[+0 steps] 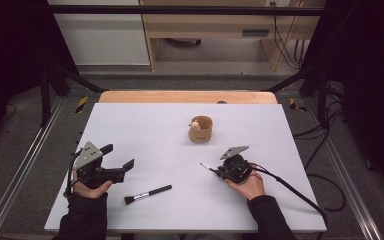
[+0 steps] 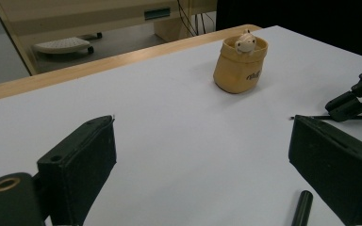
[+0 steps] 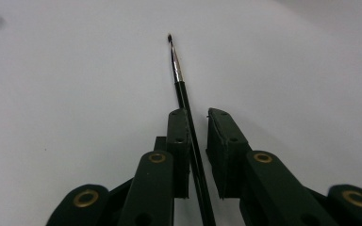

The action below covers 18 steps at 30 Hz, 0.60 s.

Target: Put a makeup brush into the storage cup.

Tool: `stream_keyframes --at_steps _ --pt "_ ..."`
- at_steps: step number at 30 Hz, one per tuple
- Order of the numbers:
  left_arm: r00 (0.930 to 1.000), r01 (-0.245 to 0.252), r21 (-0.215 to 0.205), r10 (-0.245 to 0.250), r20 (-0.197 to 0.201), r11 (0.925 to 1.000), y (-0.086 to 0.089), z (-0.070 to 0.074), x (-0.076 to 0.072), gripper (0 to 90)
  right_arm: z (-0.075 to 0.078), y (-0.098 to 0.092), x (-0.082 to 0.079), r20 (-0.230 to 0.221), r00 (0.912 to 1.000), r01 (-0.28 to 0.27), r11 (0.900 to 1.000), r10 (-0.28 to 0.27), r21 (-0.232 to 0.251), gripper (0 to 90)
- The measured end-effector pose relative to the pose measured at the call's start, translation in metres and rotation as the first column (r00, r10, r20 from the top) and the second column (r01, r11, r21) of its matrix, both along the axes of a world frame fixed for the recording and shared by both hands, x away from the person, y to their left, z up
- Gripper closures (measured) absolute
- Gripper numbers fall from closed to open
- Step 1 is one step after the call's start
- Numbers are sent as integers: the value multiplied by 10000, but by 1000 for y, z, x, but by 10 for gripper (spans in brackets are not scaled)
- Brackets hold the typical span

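A tan pouch [image 1: 200, 131] [image 2: 238, 70] stands upright on the white table [image 1: 155, 125], with a small pale figure [image 1: 195, 124] [image 2: 245, 42] peeking over its rim. My right gripper [image 1: 218, 169] [image 3: 198, 115] rests low in front of the pouch. Its jaws are nearly together around a thin black brush [image 1: 205, 166] [image 3: 176, 70] that runs lengthwise between them. The brush lies against one jaw, and a slim gap shows beside the other. My left gripper [image 1: 117, 156] [image 2: 202, 123] stands wide open at the table's left, holding nothing. A thicker black brush [image 1: 147, 194] [image 2: 301, 207] lies near the front edge.
The table's wooden far edge [image 1: 187, 96] borders a floor with a cabinet [image 1: 205, 25] behind it. Metal rails [image 1: 30, 150] run along both sides. A cable [image 1: 290, 187] trails from the right gripper off to the right.
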<state>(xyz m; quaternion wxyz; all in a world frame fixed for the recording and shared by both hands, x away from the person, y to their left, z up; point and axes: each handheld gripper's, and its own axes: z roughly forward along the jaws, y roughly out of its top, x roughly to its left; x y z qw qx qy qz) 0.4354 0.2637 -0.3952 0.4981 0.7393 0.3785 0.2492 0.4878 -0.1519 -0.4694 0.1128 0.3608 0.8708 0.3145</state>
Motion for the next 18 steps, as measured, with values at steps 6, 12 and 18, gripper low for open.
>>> stream_keyframes --at_steps 6,12,18 --pt "10000 -14 -23 14 -1 10000 0 0 0 74 0 0 -1 51 9999 130 9999 -130 -68 840" --pt "10000 4 15 -4 -4 10000 -1 0 0 74 1 -1 -1 187 9983 552 9981 -547 -268 855" --pt "10000 -4 22 4 -4 10000 -1 0 0 74 1 -2 -1 169 9962 859 9959 -854 -291 851"
